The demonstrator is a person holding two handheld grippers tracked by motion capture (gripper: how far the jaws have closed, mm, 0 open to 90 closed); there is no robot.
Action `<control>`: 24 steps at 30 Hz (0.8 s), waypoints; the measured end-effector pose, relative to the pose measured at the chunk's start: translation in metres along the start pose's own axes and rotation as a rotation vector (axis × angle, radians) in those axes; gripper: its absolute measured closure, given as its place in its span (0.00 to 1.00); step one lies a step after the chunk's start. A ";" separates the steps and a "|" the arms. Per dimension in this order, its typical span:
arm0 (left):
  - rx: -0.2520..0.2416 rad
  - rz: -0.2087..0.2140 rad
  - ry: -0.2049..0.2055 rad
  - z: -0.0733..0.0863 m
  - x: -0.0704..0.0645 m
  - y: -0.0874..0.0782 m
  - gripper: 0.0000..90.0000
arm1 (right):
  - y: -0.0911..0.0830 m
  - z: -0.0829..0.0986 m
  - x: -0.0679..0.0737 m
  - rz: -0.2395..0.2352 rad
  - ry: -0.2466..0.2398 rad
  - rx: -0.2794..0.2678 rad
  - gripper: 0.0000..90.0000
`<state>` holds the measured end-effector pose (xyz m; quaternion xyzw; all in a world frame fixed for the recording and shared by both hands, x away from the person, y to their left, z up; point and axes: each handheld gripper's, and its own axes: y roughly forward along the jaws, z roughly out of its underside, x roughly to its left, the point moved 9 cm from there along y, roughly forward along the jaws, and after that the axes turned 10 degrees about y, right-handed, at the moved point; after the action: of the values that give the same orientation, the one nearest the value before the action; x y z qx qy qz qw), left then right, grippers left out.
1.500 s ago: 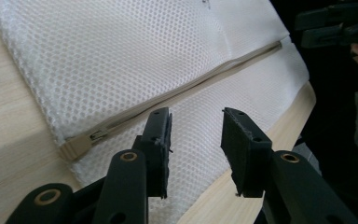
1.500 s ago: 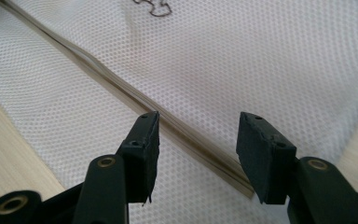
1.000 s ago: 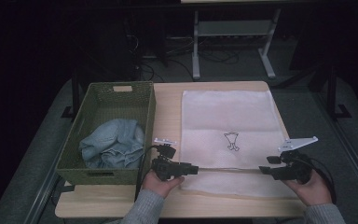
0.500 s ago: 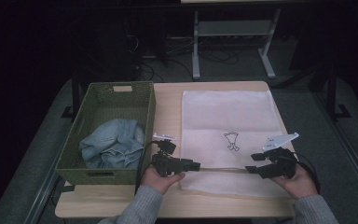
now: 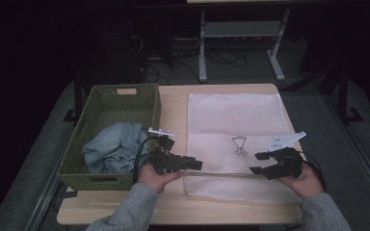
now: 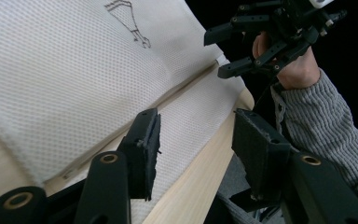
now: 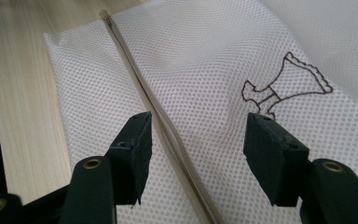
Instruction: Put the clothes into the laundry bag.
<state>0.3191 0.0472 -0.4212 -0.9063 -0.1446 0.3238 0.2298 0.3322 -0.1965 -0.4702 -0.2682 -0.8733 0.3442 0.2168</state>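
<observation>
A white mesh laundry bag point(image 5: 236, 139) lies flat on the desk point(image 5: 171, 103), taking the right half of it, with its zipper point(image 7: 161, 116) running across the near part. I think it is laid this way so the opening faces the person and both hands can reach it from the near edge.

The left gripper point(image 5: 196, 164) is at the left end of the zipper line, about 7 o'clock from the small dress drawing point(image 5: 239, 145). In the left gripper view its fingers point(image 6: 145, 151) are spread apart and hold nothing; the mesh and zipper pass below them. The right gripper point(image 5: 259, 162) is at the other end, around 4 o'clock from the drawing. Its fingers point(image 7: 135, 154) are also spread, one on each side of the zipper but above the fabric, not touching as far as I can see.

To me this looks like preparation to pinch the bag near the zipper from both ends, maybe to open it.

At 9 o'clock from the bag stands a green woven basket point(image 5: 125, 98), just beside it, with blue denim clothing point(image 5: 111, 151) crumpled inside. Probably this clothing is meant for the bag, so the basket is kept near.
</observation>
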 end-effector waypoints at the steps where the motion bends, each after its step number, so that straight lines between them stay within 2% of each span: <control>1: -0.005 0.001 -0.001 -0.001 0.001 -0.003 0.56 | 0.001 -0.001 0.000 -0.005 -0.004 0.002 0.46; 8: -0.010 0.012 0.003 -0.004 0.002 -0.018 0.54 | 0.011 -0.005 0.001 -0.014 -0.037 0.029 0.46; 10: -0.020 0.038 -0.017 -0.006 0.001 -0.022 0.53 | 0.013 -0.007 0.003 -0.019 -0.046 0.036 0.46; 12: -0.021 0.033 -0.005 -0.008 0.003 -0.028 0.52 | 0.014 -0.009 0.003 -0.023 -0.051 0.041 0.46; 14: -0.037 0.045 -0.014 -0.011 0.004 -0.034 0.52 | 0.016 -0.011 0.003 -0.030 -0.059 0.046 0.46; 17: -0.033 0.032 -0.011 -0.011 0.009 -0.042 0.52 | 0.018 -0.014 0.004 -0.048 -0.079 0.039 0.46; 24: -0.068 0.007 -0.031 -0.011 0.024 -0.066 0.49 | 0.024 -0.013 0.002 -0.056 -0.099 0.060 0.46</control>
<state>0.3372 0.1101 -0.3921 -0.9090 -0.1559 0.3333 0.1957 0.3460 -0.1742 -0.4779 -0.2198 -0.8794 0.3767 0.1910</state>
